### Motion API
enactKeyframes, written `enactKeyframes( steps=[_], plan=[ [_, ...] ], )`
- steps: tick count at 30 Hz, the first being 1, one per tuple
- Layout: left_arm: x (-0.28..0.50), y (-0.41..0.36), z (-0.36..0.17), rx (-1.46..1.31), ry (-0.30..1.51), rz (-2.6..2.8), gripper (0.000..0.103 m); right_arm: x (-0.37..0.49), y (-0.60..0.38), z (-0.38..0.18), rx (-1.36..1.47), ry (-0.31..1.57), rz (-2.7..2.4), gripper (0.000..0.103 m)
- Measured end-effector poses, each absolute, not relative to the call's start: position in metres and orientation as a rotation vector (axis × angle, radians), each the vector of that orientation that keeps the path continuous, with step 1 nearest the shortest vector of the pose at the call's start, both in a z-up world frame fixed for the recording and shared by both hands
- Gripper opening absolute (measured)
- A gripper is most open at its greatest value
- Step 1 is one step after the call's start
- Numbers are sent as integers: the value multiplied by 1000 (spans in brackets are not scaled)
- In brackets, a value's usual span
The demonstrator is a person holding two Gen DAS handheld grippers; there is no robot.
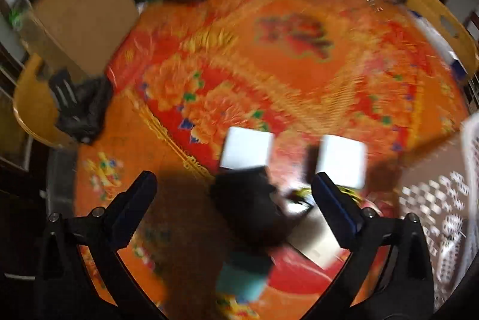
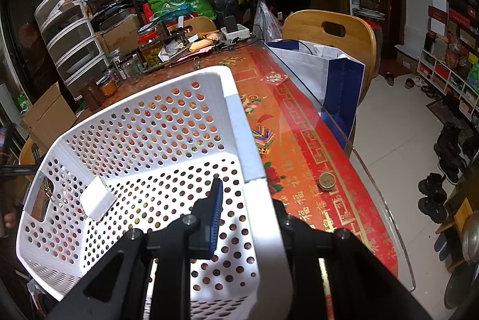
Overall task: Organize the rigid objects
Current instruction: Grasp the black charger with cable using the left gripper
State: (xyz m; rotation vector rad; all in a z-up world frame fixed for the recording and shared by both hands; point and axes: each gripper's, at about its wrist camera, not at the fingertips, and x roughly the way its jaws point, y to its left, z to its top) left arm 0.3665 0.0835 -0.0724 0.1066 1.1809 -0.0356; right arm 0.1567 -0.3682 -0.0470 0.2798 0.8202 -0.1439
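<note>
Perforated white plastic basket (image 2: 155,140) (rim pinched) holds one square block (image 2: 97,200).

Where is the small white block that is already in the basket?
In the right wrist view, the white block lies inside the white basket, at its left wall near the handle slot.

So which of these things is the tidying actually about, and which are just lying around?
Part of the job:
- white perforated basket, its rim gripped by the right tongs
- white block already inside it
- two white blocks on the table
- open, empty left tongs

Just lying about:
- jars
- cardboard box
- drawer unit
- blue-and-white bag
</note>
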Motion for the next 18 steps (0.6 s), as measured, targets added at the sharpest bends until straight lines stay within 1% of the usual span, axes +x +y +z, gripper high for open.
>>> enactKeyframes(
  steps=[4, 7, 12, 15, 16, 17, 18],
  plan=[
    [382, 79, -93, 99, 1215, -50, 99, 157, -368, -47, 280, 821, -146, 19],
    [375, 77, -101, 76, 1240, -33, 92, 155, -369, -48, 287, 820, -146, 19],
    [333, 84, -92, 7, 1213, -50, 92, 155, -369, -48, 286, 820, -149, 19],
    [342, 85, -111, 12, 1219, -44, 92, 155, -368, -47, 279, 822, -154, 19],
    [344, 85, -115, 9, 1218, -49, 88, 155, -368, -47, 281, 821, -151, 19],
    [345, 85, -118, 0, 1214, -63, 76, 155, -369, -47, 282, 820, -149, 19],
    [347, 85, -121, -8, 1217, -71, 68, 154, -368, -47, 283, 820, -148, 19]
  ],
)
